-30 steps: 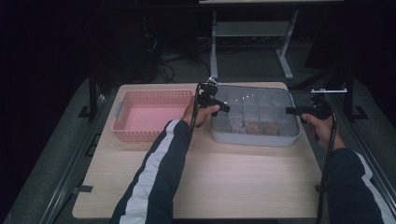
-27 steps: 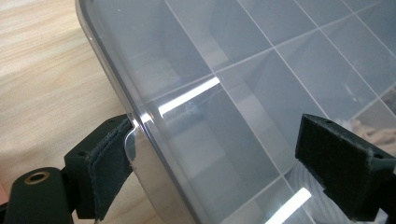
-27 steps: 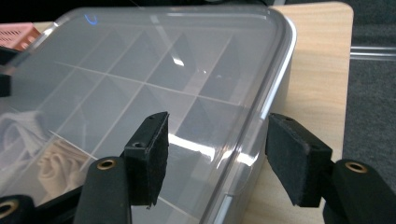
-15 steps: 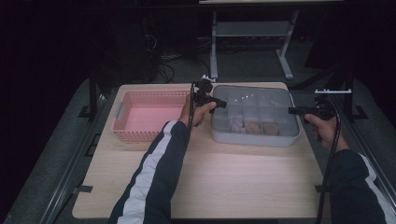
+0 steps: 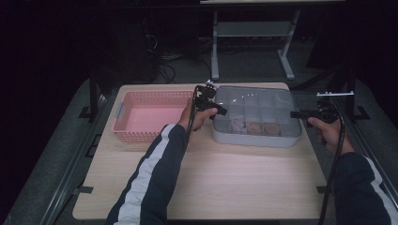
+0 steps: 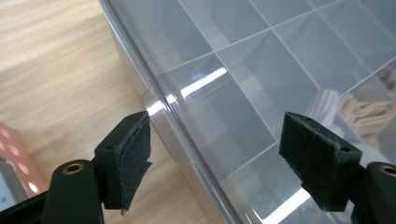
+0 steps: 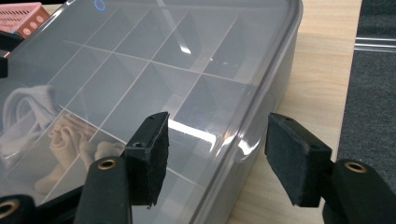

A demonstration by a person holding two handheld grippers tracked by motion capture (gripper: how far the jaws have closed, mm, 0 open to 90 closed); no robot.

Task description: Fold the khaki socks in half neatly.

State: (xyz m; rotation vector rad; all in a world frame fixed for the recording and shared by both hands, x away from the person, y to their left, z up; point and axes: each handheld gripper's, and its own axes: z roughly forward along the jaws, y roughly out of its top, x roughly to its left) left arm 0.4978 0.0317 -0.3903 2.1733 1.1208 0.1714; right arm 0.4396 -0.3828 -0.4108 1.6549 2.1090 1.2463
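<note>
dim lab: bare test table [image 5: 225,187], cables [image 5: 162,56]

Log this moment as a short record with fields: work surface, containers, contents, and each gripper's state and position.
surface: wooden table
box: clear-lidded compartment box, lid on, at the table's right
contents: pale rolled cloth items in the near compartments; far compartments look empty
basket: pink basket, left of the box, nothing visible inside
left gripper: jaws have just been closing, pads not yet pressing, straddling the lid's left edge at its tab
right gripper: open, straddling the lid's right edge at a tab
hands: one at each end of the box
</note>
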